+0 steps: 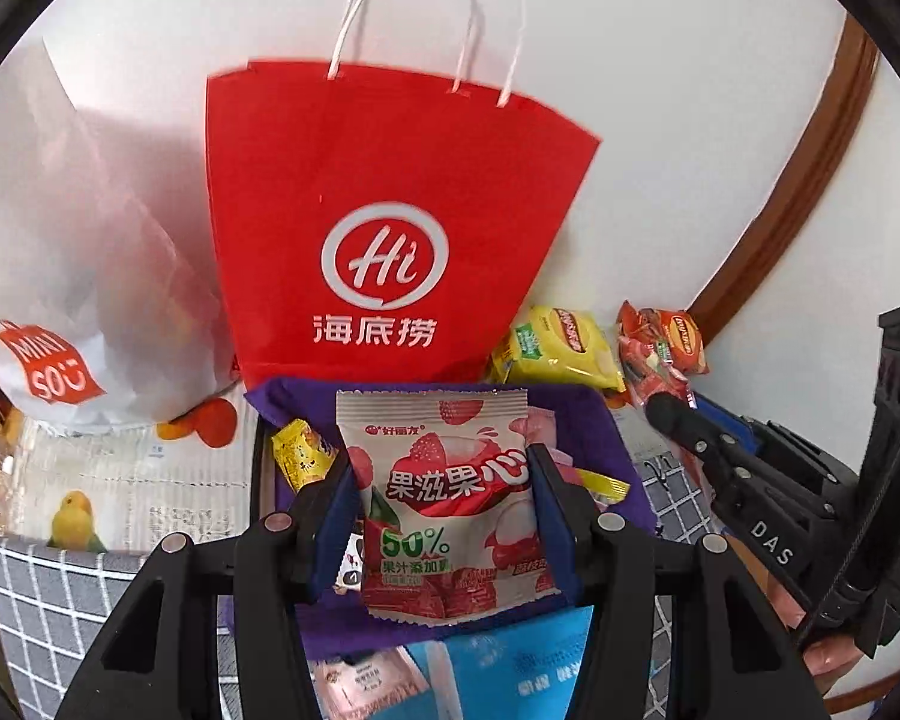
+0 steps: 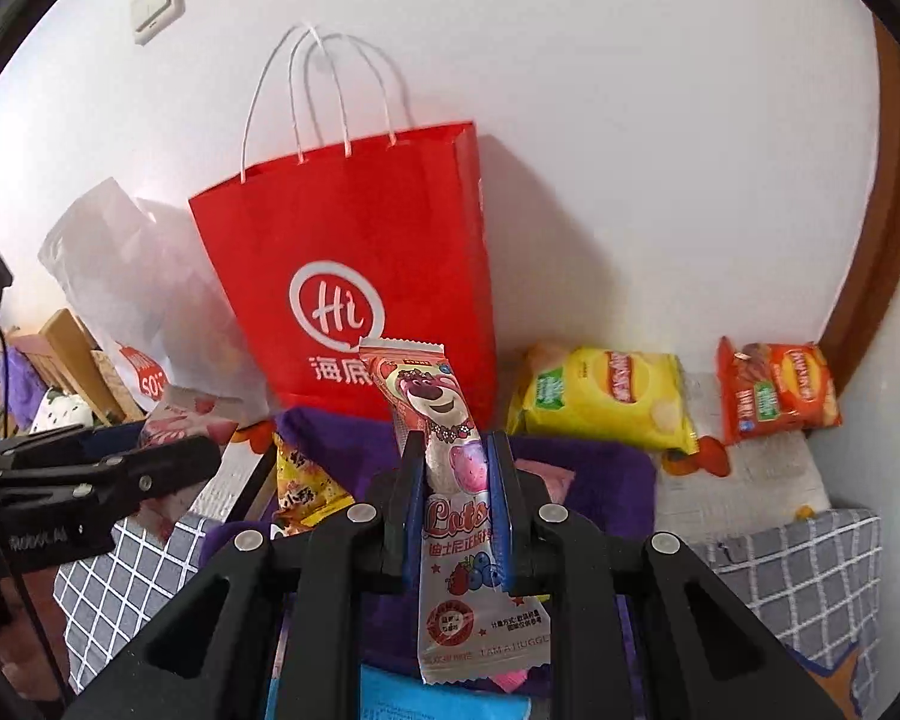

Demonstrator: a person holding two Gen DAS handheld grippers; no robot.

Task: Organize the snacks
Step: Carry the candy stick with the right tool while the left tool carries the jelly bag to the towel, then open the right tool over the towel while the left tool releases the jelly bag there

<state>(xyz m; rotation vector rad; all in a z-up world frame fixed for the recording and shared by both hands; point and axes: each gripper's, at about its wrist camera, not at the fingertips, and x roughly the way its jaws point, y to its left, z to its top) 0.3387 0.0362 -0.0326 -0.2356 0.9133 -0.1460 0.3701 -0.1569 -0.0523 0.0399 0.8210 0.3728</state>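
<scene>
- Left gripper (image 1: pixel 444 498): jaws about half apart, blue pads pressed on both side edges of a lychee gummy pouch (image 1: pixel 444 504). Pouch is upright, face to camera, held above the purple bin (image 1: pixel 594 420).
- Right gripper (image 2: pixel 456 498): jaws narrow, clamped on a slim Lotso bear snack packet (image 2: pixel 450 480). Packet stands near upright, its top sticking out above the fingertips, its bottom hanging below them.
- In the left wrist view the right gripper (image 1: pixel 660 405) shows at right, with part of a hand (image 1: pixel 834 654) under it.
- Below both held packs: purple bin with loose snacks inside, incl. a yellow-orange packet (image 2: pixel 306 486) at its left side and a pink pack (image 2: pixel 549 480) at right. Blue pack (image 1: pixel 534 666) at the near edge.
- Worktop: grey checked cloth (image 2: pixel 810 564) near, a printed sheet with a yellow bird (image 1: pixel 75 519) to the left.
- Behind bin: red paper bag (image 1: pixel 390 210) with white twisted handles, upright against the white wall.
- Left of it: white Miniso bag (image 1: pixel 60 276).
- Right of it: yellow chip bag (image 2: pixel 606 396), then orange-red chip bag (image 2: pixel 774 396), both on the worktop by the wall.
</scene>
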